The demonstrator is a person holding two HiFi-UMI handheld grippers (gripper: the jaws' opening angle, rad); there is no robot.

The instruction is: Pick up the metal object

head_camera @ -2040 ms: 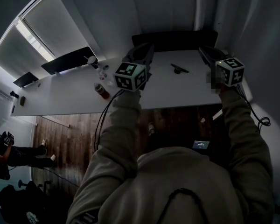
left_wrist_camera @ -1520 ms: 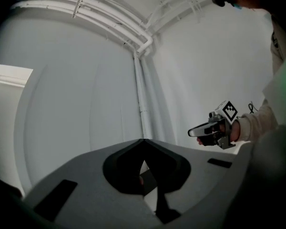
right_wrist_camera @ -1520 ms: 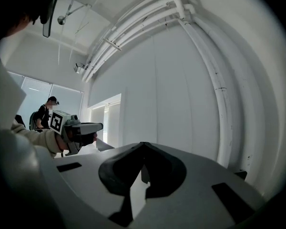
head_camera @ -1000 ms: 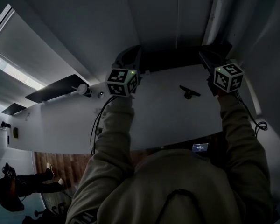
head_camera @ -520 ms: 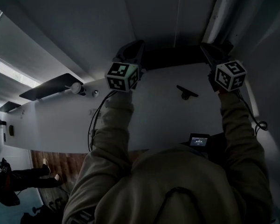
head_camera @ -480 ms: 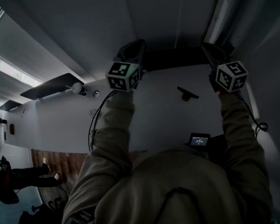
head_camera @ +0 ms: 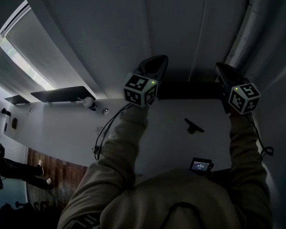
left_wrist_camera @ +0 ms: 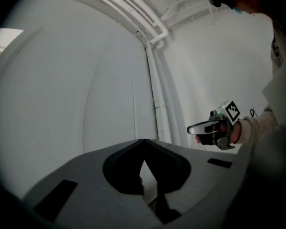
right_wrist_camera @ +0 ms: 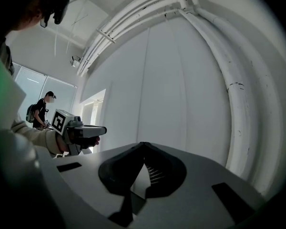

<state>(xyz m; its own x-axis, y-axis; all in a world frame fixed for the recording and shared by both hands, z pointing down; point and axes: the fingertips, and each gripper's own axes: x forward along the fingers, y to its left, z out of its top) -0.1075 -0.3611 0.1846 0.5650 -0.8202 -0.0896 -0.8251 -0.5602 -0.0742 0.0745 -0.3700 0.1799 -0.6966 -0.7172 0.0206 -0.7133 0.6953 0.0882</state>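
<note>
White desk, dim wall behind | metal object laid flat on desk, long axis slanted up-left to down-right | left gripper and right gripper both closed, empty, held level above | object below, between them, judged nearer right gripper

Open tabletop mid-span; dark strip at far edge (wall w/ pipes beyond)

Both arms stretched forward, well apart: left arm, right arm. Left claw points level, jaws together, nothing between. Right claw level likewise, jaws together, empty. Claws side by side, aimed away from body.
</note>
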